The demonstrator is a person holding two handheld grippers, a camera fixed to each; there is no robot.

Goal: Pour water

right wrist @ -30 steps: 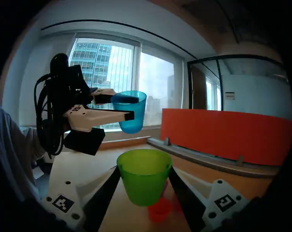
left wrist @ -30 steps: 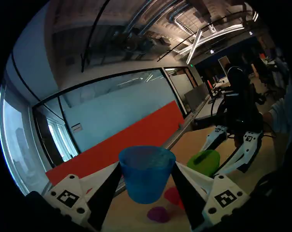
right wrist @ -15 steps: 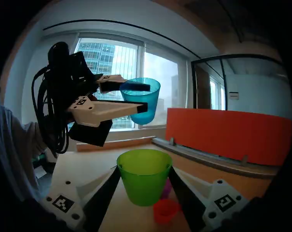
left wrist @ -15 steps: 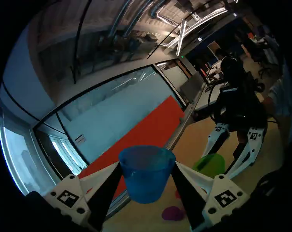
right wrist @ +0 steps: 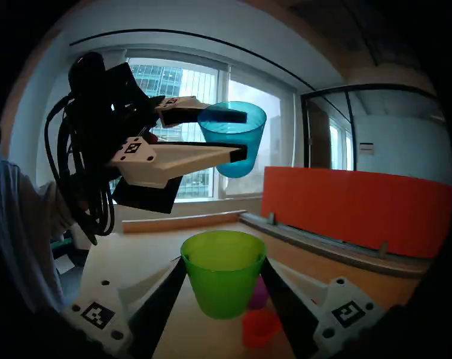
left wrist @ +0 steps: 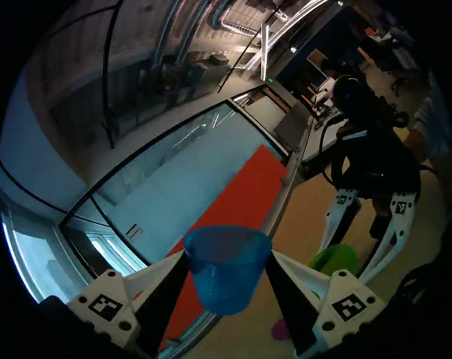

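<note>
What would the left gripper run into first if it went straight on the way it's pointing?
Nothing close. Past the blue cup the left gripper holds, the way looks free up to the far glass wall above the orange panel; depth is unclear.

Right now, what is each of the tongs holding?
Left tongs: shut on the blue see-through plastic cup.
Right tongs: shut on the green see-through plastic cup.

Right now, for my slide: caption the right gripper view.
Right gripper grips a green cup; left gripper holds a blue cup higher, against the window.
</note>
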